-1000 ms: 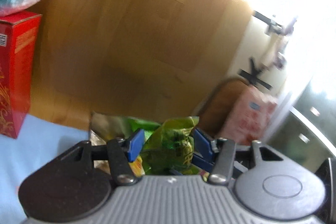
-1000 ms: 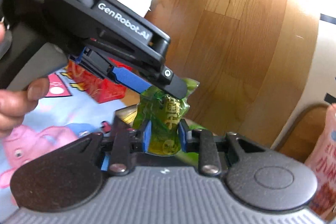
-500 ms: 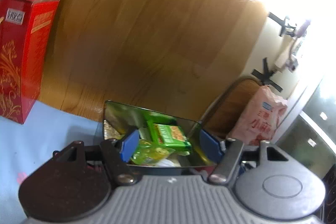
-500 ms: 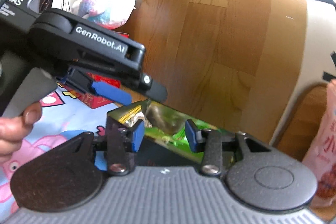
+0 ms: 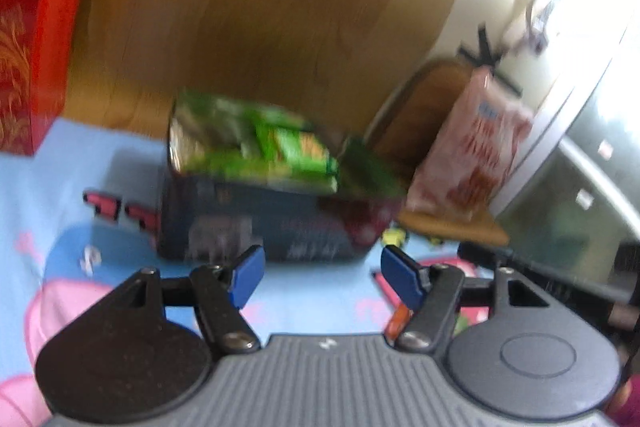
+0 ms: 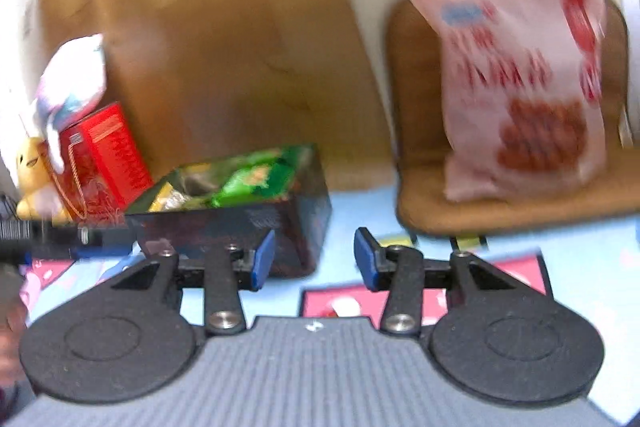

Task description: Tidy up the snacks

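Left gripper [image 5: 322, 273]: jaws apart with nothing between them; they have just been opening. It hangs short of the dark tin, over the blue cartoon mat [image 5: 60, 187].
Right gripper [image 6: 314, 259]: jaws apart and empty as well, just opened wider; its left pad sits in front of the tin's near corner, though I cannot tell whether it touches.
Dark tin [image 5: 256, 223]: lidless, standing on the mat, its top heaped with green snack packets [image 5: 288, 151] — the task's things are mostly inside it.
Heap risk: the packets ride at or above the rim, so a finger brushing the pile on the next reach could sweep one out onto the mat.
Tin risk: the tin looks light and stands free; a nudge at its near wall or corner could slide or turn it, and its load would shift.
Loose snack: a small orange-red piece [image 5: 398, 319] lies on the mat just under the left gripper's right finger — easy to press on or miss, being half hidden.
Pink bag [image 6: 520, 83]: leans upright on the brown cushion [image 6: 500, 215], well apart from the tin; my guess is it is the next item, and a pinch on its slack film could slip or crush the contents.
Blur: both views are smeared, so judging the closing point by eye is unreliable.
Bystanders: the red box [image 6: 106, 159] and the plush toy [image 6: 72, 83] on top of it stand just left of the tin — a wide swing could topple them.
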Action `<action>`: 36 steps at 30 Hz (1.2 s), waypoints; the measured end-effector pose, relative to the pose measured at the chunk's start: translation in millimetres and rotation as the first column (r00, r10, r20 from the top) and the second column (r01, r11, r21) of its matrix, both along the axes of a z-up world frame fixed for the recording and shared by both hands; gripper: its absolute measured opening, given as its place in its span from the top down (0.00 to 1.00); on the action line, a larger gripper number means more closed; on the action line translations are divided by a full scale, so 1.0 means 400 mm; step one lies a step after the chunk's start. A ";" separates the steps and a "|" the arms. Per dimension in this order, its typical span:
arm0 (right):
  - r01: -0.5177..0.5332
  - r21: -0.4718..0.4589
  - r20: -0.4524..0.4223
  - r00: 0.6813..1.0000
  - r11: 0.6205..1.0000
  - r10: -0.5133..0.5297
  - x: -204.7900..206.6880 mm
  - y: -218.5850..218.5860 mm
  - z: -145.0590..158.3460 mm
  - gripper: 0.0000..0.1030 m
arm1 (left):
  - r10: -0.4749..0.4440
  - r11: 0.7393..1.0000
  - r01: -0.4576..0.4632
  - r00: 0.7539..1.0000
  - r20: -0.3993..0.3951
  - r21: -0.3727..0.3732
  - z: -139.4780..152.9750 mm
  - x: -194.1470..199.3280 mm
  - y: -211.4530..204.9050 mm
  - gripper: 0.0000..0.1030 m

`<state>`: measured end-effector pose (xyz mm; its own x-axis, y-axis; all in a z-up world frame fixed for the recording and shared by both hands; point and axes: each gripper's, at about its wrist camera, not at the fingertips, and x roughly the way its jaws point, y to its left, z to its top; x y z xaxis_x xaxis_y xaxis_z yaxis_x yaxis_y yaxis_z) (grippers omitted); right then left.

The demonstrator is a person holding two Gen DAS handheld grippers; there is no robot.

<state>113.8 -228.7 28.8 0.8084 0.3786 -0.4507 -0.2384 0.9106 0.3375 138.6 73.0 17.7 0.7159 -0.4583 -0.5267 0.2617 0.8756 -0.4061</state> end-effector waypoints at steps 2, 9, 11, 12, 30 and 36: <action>-0.028 -0.007 -0.061 0.998 1.000 0.028 0.022 0.001 -0.020 0.54 | -0.015 1.000 0.016 0.999 -0.038 0.014 -0.027 -0.001 -0.016 0.36; -0.042 0.125 -0.247 0.966 0.991 0.072 0.053 -0.059 -0.102 0.54 | -0.065 0.998 0.065 0.993 -0.103 -0.002 -0.077 0.000 -0.025 0.36; -0.054 0.243 -0.277 0.953 0.968 0.123 0.041 -0.073 -0.112 0.53 | -0.091 0.996 0.089 0.988 -0.123 -0.019 -0.086 0.005 -0.031 0.36; -0.081 0.312 -0.290 0.941 0.946 0.176 0.032 -0.070 -0.121 0.54 | -0.098 0.995 0.096 0.987 -0.126 -0.021 -0.090 0.006 -0.033 0.36; -0.325 0.234 -0.155 0.918 0.916 0.366 -0.196 0.032 -0.095 0.44 | -0.149 0.987 0.138 0.979 -0.142 -0.084 -0.089 -0.083 0.015 0.36; -0.325 0.019 -0.101 0.940 0.946 0.325 -0.266 0.063 -0.122 0.26 | -0.254 0.963 0.238 0.957 -0.137 -0.127 -0.087 -0.175 0.003 0.36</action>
